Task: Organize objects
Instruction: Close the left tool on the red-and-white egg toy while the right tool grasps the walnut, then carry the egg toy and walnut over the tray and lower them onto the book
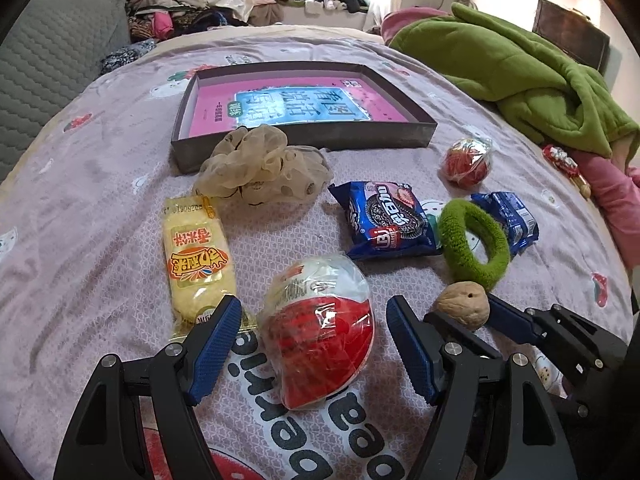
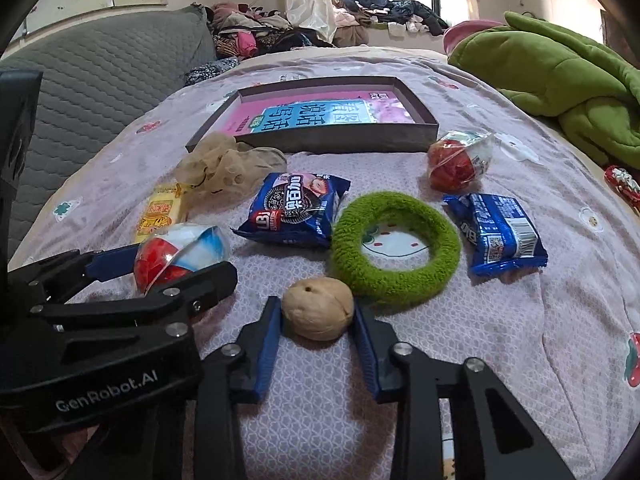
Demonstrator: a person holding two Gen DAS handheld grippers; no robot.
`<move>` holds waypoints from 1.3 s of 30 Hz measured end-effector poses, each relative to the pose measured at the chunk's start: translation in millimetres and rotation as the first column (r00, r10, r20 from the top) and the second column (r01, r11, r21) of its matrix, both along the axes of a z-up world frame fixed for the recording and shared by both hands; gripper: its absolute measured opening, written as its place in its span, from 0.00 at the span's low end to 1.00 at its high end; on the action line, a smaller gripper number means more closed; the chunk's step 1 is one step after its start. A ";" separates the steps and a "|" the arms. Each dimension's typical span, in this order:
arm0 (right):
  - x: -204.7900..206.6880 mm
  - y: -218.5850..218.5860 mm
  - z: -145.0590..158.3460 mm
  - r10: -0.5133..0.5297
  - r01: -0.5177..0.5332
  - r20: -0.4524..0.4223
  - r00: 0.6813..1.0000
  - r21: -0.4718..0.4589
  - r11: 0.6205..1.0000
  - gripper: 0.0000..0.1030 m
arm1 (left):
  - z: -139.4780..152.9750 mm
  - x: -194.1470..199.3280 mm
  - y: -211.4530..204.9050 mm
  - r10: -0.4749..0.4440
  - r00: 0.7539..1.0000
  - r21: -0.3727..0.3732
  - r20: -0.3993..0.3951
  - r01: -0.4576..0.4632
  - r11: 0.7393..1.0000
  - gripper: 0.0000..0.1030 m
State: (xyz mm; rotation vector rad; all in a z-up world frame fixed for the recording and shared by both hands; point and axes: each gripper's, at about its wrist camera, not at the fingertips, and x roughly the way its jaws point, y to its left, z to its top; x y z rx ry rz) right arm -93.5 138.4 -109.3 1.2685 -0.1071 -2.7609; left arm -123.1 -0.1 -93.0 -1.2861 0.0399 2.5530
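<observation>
On the bed point(image 2: 460, 360), a walnut point(image 2: 317, 309) is seen at lower centre of the right wrist view, touched on both sides by the blue pads of the right tool point(image 2: 316, 320), which is closed narrowly on it. Just beyond it, to the upper right, a green fuzzy ring point(image 2: 396, 246) is found, flanked by two blue biscuit packets point(image 2: 294, 210) point(image 2: 498, 234). A wrapped red-and-white ball point(image 1: 320, 328) is framed at lower centre of the left wrist view between the widely spread fingers of the left tool point(image 1: 314, 336), with gaps left on both sides. A yellow snack packet point(image 1: 196, 256) lies just beside its left finger, and a beige scrunchie point(image 1: 260, 166) rests against the near wall of a shallow box point(image 1: 304, 142) at upper centre. A second wrapped ball point(image 1: 467, 162) lies at the right, with a green blanket point(image 1: 520, 76) heaped at the upper right. Both tools are angled downward, side by side. Bare bedcover is left at the far left.
</observation>
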 end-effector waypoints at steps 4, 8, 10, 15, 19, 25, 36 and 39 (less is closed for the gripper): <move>0.1 2.1 -0.4 0.007 -0.007 0.000 1.000 -0.021 1.000 0.34 | -1.8 -0.4 -3.0 -0.013 1.000 0.034 0.024 0.012 0.999 0.71; 2.9 -0.6 1.5 0.030 -0.030 -0.009 1.000 -0.015 0.999 0.34 | -4.7 -1.2 -5.1 -0.026 0.998 0.076 0.058 0.021 0.997 0.61; 4.9 -1.4 2.4 0.037 -0.038 -0.012 0.999 -0.012 0.999 0.34 | -5.2 -1.7 -4.6 -0.019 0.998 0.062 0.054 0.016 0.998 0.56; 9.0 1.0 5.9 0.045 -0.045 -0.019 0.999 -0.015 0.999 0.34 | -6.2 -2.4 -8.6 -0.005 0.998 0.072 0.065 0.001 0.997 0.52; 12.3 5.3 9.4 0.041 -0.042 -0.023 0.999 -0.015 0.999 0.34 | -4.4 -0.5 -6.5 0.007 0.998 0.049 0.056 -0.010 0.999 0.51; 15.9 11.2 15.5 0.037 -0.037 -0.030 0.999 -0.016 0.999 0.34 | 4.3 6.6 -11.5 0.028 0.999 0.060 0.039 -0.030 0.998 0.51; 24.8 18.1 41.2 0.054 -0.055 -0.077 0.996 -0.008 0.998 0.34 | 37.2 32.0 -9.7 0.104 0.994 0.001 -0.017 -0.104 0.995 0.51; 29.0 20.8 50.4 0.060 -0.061 -0.098 0.993 -0.004 0.998 0.34 | 47.2 40.7 -7.6 0.121 0.992 -0.001 -0.036 -0.121 0.993 0.51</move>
